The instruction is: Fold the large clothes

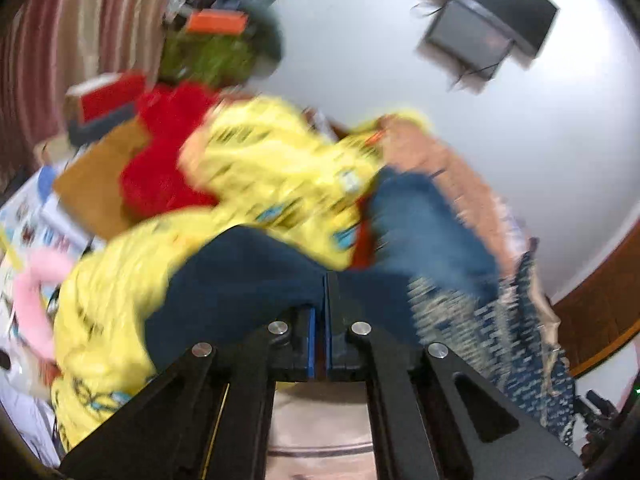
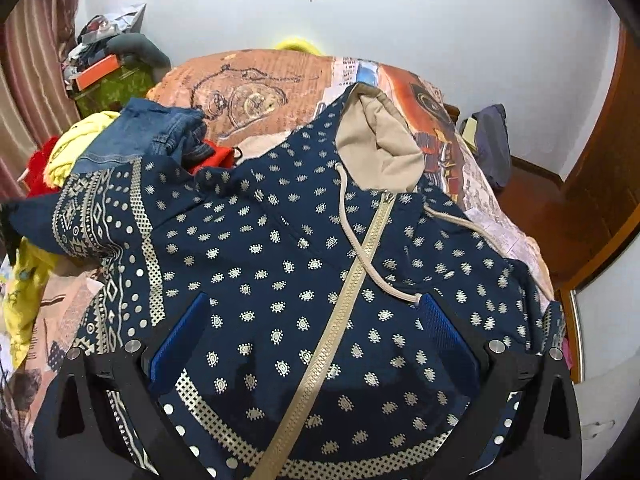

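A navy zip-up hoodie (image 2: 280, 272) with cream paisley print, a beige hood lining and drawstrings lies spread front-up on the bed. My right gripper (image 2: 312, 308) is open, its blue pads (image 2: 444, 336) wide apart just above the hoodie's chest, holding nothing. My left gripper (image 1: 323, 280) is shut on dark navy cloth (image 1: 248, 276), the hoodie's sleeve, held up at the bed's left side; that view is blurred by motion. The patterned sleeve cuff shows in the left wrist view (image 1: 460, 312).
The bed has an orange and cream printed cover (image 2: 260, 88). A pile of clothes lies at the left: jeans (image 2: 152, 132), a yellow garment (image 1: 272, 172) and a red one (image 1: 168, 160). A cluttered shelf (image 2: 104, 68), curtain and wooden door (image 2: 600, 168) surround the bed.
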Tool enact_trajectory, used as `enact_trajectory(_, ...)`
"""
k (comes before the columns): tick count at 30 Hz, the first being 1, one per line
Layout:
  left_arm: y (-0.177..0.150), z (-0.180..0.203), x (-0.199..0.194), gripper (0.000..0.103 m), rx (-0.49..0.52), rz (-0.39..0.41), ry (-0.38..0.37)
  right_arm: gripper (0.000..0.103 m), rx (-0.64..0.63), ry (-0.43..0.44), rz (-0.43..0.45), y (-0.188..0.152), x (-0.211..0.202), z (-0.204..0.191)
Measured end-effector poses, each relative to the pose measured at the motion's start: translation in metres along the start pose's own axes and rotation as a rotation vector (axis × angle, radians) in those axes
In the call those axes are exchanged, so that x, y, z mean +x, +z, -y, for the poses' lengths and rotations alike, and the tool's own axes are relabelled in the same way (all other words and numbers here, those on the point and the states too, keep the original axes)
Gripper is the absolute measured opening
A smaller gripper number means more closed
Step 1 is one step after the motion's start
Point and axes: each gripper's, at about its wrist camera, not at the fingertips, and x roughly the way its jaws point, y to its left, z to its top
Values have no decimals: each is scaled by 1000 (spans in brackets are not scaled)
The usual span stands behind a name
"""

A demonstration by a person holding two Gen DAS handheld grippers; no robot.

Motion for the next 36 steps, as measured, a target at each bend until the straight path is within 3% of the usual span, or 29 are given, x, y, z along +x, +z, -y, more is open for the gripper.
enact_trajectory(7,33,103,-39,2,124,134,-156,103,44,3,45,1,-23,23)
enact_trajectory(11,36,168,-46,2,203,148,-247,103,71,-3,69,0,-34,41)
enact_trajectory(16,15,256,-46,2,333,120,-350,103,120,-5,93,-5,-45,67)
enact_trajectory(22,-36,342,-15,2,485,-15,-439,103,173,-20,103,-14,-52,97)
enact_trajectory(26,-89,388,18,2,618,-148,-422,103,196,-33,91,-23,-53,114)
enact_trajectory(27,-106,398,32,2,652,-214,-408,103,201,-36,87,-25,-53,118)
enact_trajectory(30,-149,413,61,2,729,-344,-376,103,212,-45,72,-33,-52,127)
enact_trajectory(36,-214,414,95,2,821,-519,-358,103,222,-55,38,-48,-46,139)
